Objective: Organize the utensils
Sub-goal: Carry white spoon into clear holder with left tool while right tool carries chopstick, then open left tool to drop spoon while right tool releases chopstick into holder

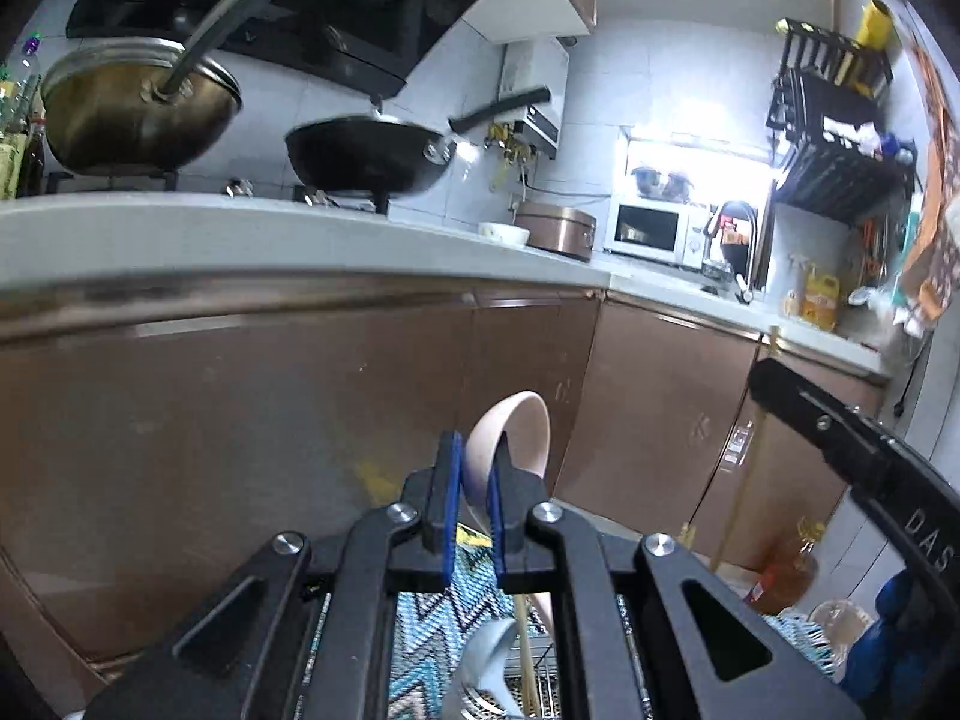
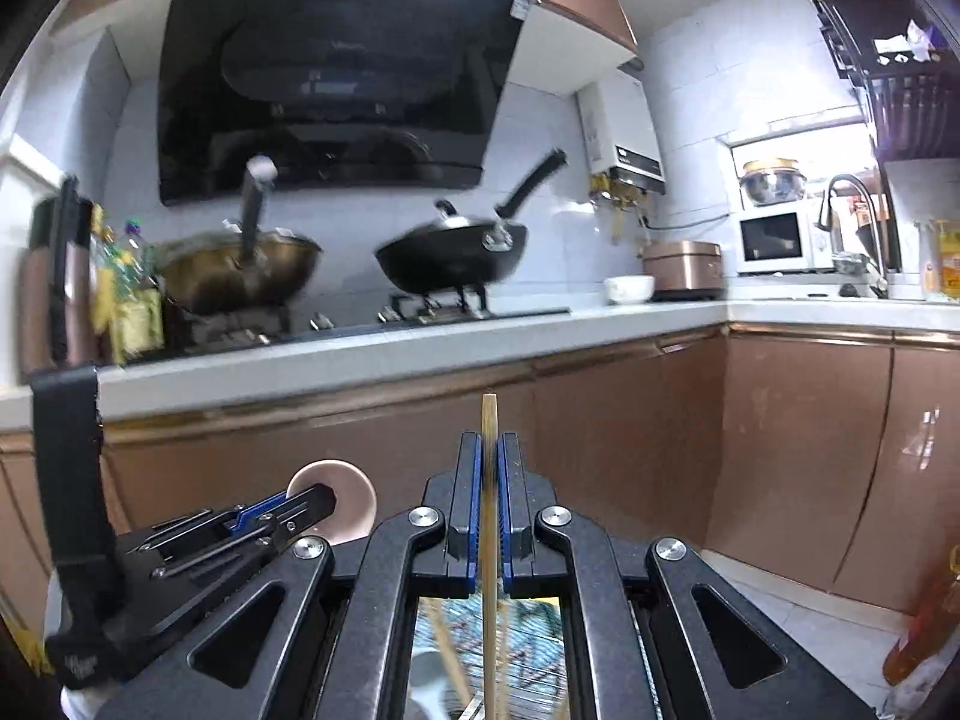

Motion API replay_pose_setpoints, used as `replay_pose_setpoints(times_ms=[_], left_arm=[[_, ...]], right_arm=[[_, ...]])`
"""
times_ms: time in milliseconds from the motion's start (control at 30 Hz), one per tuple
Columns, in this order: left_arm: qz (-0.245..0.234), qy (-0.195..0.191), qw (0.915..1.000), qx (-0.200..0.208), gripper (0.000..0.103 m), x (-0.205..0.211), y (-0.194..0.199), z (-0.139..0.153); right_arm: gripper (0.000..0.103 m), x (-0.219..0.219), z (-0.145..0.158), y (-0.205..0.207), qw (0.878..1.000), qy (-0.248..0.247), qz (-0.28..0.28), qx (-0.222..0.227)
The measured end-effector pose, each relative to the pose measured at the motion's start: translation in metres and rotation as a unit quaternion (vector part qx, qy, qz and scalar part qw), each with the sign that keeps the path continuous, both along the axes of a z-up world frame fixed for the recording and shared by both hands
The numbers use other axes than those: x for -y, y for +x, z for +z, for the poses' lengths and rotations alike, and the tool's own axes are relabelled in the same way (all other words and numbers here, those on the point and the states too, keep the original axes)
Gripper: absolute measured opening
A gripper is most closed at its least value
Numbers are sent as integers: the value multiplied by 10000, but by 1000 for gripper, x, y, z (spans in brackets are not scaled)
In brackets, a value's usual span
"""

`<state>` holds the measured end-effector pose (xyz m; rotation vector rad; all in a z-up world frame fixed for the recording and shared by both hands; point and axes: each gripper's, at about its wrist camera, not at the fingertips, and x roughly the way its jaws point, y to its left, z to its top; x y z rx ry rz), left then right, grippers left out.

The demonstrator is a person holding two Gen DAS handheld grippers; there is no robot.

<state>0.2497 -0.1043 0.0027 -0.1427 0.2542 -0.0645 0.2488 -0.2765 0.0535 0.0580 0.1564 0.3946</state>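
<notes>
We hold the left gripper (image 1: 475,468) closed on a pink spoon (image 1: 521,429), whose bowl stands up above the 2 blue pads (image 1: 451,504). We hold the right gripper (image 2: 491,468) closed on 1 wooden chopstick (image 2: 489,420), which stands upright and rises above the fingertips. Both grippers are in front of the brown cabinet doors (image 2: 600,420), below the white counter (image 2: 360,360). On the counter, a black wok (image 2: 453,258) stands to the right of a brass-coloured wok (image 2: 240,270). Below the left gripper we see a white spoon (image 1: 486,657) over a metal rack (image 1: 534,690), itself below the counter.
</notes>
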Motion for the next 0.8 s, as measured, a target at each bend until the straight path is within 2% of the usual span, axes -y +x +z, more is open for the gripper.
replay_pose_setpoints(times_ms=[100,200,300,367,600,800], left_arm=[[89,243,9996,126,8,13,3,-25],[-100,129,9999,-25,13,16,6,-45],[-250,108,9996,-6,26,15,-4,-47],[-337,67,9994,5,30,11,-15,-37],[-502,154,9986,-93,41,-24,-70,9],[-643,74,9950,-757,41,-64,-110,21]], right_arm=[[5,3,-32,12,9998,-118,-79,-135],[5,8,-59,17,9990,-195,-143,-372],[8,16,-71,16,9981,-215,-194,-537],[13,20,-69,9,9980,-199,-215,-554],[14,25,-40,-39,9980,-364,-236,-458],[15,31,-30,-89,9953,-525,-262,-767]])
